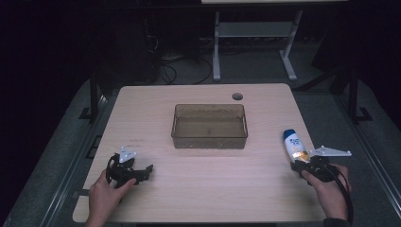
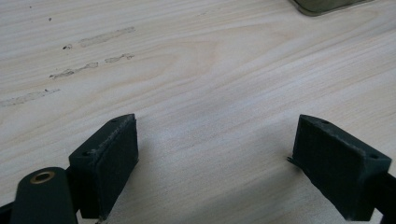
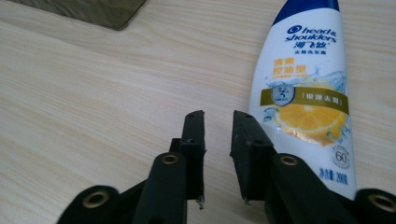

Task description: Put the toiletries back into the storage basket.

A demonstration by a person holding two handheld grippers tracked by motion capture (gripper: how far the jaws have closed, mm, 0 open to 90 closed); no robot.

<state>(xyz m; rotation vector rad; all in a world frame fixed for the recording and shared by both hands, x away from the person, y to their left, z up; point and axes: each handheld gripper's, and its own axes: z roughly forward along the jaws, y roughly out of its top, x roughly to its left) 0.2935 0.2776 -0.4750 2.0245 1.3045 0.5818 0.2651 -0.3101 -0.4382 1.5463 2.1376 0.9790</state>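
Observation:
A white shampoo bottle (image 1: 293, 144) with a blue cap and a lemon picture lies on the wooden table (image 1: 213, 184) at the right. In the right gripper view the bottle (image 3: 303, 93) rests just right of my right gripper (image 3: 218, 116), touching or nearly touching the outside of the right jaw. The jaws stand a narrow gap apart with nothing between them. From the high view the right gripper (image 1: 299, 165) sits at the bottle's near end. At the table's near left my left gripper (image 1: 144, 172) rests in a hand. Its jaws (image 2: 215, 154) stand wide open over bare wood.
A brown see-through bin (image 1: 209, 106), with nothing visible inside, stands in the middle of the table; its corner shows as the bin (image 2: 327, 4) and the bin (image 3: 84, 11) in the gripper views. A round cable hole (image 1: 237, 96) is behind it. A desk frame stands on the floor beyond.

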